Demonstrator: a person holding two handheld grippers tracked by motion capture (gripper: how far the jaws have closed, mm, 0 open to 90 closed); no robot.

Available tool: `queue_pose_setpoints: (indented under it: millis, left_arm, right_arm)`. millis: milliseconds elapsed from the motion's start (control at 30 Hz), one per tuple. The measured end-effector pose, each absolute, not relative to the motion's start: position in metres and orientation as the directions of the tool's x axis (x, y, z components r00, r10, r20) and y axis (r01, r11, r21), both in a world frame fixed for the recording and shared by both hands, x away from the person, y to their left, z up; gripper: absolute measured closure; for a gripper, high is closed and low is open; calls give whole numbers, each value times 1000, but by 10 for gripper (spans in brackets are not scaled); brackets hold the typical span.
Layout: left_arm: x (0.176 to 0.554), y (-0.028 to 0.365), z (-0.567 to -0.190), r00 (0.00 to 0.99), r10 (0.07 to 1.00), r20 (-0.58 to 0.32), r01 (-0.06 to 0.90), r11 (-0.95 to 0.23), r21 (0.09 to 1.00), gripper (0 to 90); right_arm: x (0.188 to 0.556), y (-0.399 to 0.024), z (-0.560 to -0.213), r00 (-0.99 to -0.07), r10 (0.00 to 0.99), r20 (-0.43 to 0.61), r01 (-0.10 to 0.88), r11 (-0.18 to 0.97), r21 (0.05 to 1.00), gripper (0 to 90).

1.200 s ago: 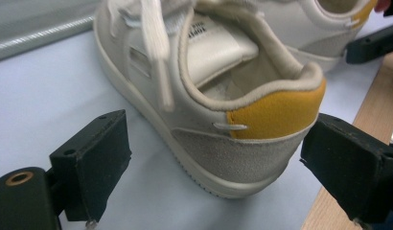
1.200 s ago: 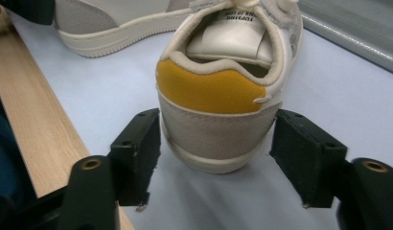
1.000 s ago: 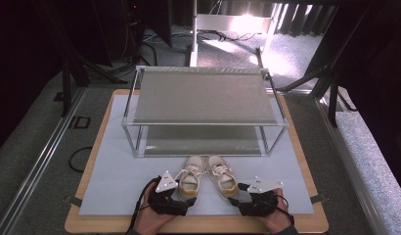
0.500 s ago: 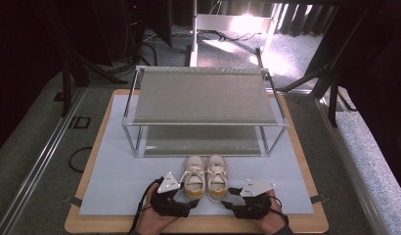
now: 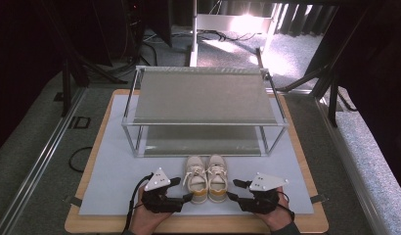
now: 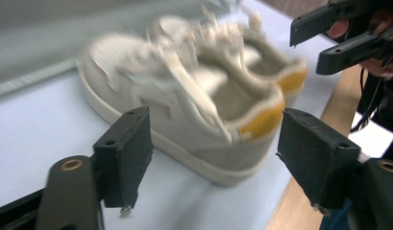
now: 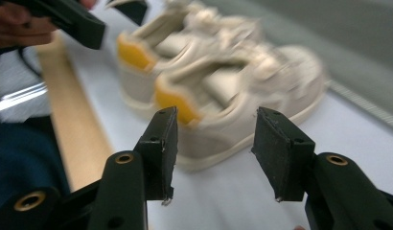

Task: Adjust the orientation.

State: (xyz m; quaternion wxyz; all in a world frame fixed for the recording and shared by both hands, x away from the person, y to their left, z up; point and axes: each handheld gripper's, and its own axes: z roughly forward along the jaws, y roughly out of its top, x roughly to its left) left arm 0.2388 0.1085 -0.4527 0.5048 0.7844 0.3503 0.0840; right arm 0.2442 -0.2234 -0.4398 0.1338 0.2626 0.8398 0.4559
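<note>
A pair of cream shoes with yellow heel tabs stands side by side on the pale mat, heels toward me: the left shoe (image 5: 195,178) (image 6: 185,115) and the right shoe (image 5: 217,178) (image 7: 233,100). My left gripper (image 5: 183,189) (image 6: 218,163) sits at the left shoe's outer heel. Its jaws have just been closing, with the heel just ahead of the gap and the pads clear of it. My right gripper (image 5: 233,189) (image 7: 218,153) mirrors it at the right shoe's heel. Its jaws have also just been closing, without touching the shoe. Both are open.
A two-tier metal shoe rack (image 5: 203,95) stands behind the shoes, its lower shelf (image 5: 203,141) bare. The pale mat (image 5: 115,171) lies on a wooden board (image 5: 198,226) whose front edge is just under my hands. Dark floor and stands surround the table.
Both grippers have come inward to the shoes' heels, the right one moving furthest. The shoes now stand closer together and more parallel. Both pairs of jaws look narrower.
</note>
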Motion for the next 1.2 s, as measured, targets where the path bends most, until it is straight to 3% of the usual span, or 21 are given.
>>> queue_pose_setpoints:
  millis: [133,400,833,1200]
  left_arm:
    - [248,110,-447,716,661,-223,466,-216,858,297]
    - [262,94,-450,660,726,-193,523,-259,812,397]
    - [273,81,-454,655,725,-211,571,-293,767,524]
    - [277,78,-450,648,728,-224,608,-318,727,550]
  right_arm:
    - [254,-215,-434,-802,597,2,336,448,828,505]
    - [271,-194,-440,-749,662,19,425,458,781,539]
    - [275,-185,-444,-717,697,16,477,473,741,564]
    - [275,-187,-446,-710,701,65,497,433,752,630]
